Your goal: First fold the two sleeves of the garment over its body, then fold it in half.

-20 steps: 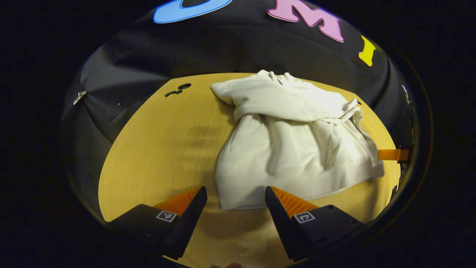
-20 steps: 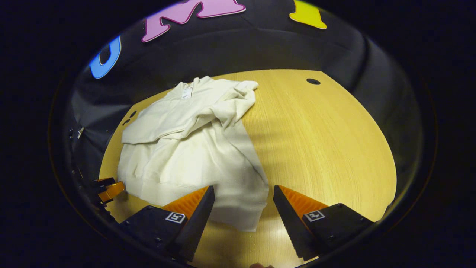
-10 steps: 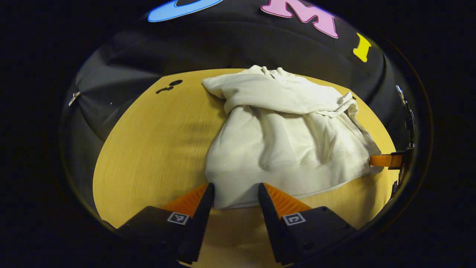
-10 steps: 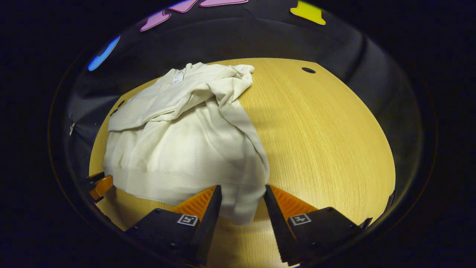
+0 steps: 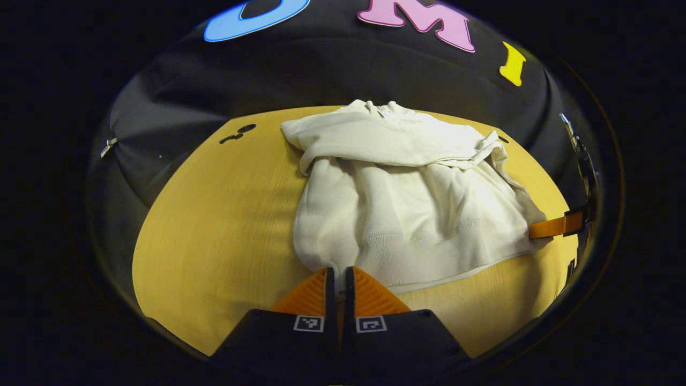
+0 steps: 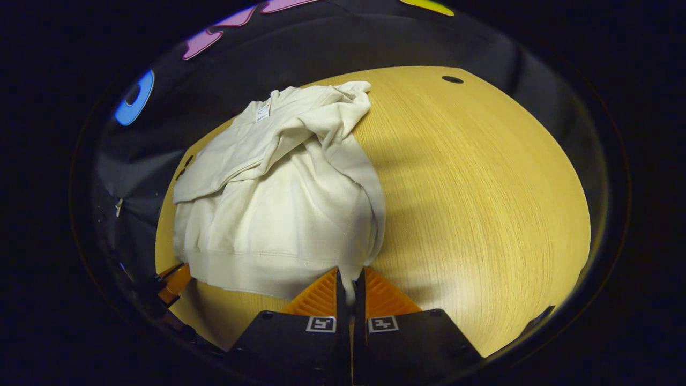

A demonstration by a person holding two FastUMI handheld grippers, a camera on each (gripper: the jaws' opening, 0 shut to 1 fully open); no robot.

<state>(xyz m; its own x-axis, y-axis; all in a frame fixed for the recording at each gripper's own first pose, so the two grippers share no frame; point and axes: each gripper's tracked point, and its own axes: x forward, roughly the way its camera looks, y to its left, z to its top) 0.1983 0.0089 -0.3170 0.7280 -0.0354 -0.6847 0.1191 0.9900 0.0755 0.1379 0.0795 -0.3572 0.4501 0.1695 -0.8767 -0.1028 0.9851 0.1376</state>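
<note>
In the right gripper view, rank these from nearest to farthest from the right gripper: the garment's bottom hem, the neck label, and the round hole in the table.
1. Bottom hem: pinched at its corner in the right gripper.
2. Neck label: farther off, up left on the garment's collar.
3. Round hole: farthest, at the table's far right edge.

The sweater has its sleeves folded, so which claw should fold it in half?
Neither alone, probably. The left claw and right claw each pinch a bottom corner of the sweater, so both should lift the hem together toward the collar.
</note>
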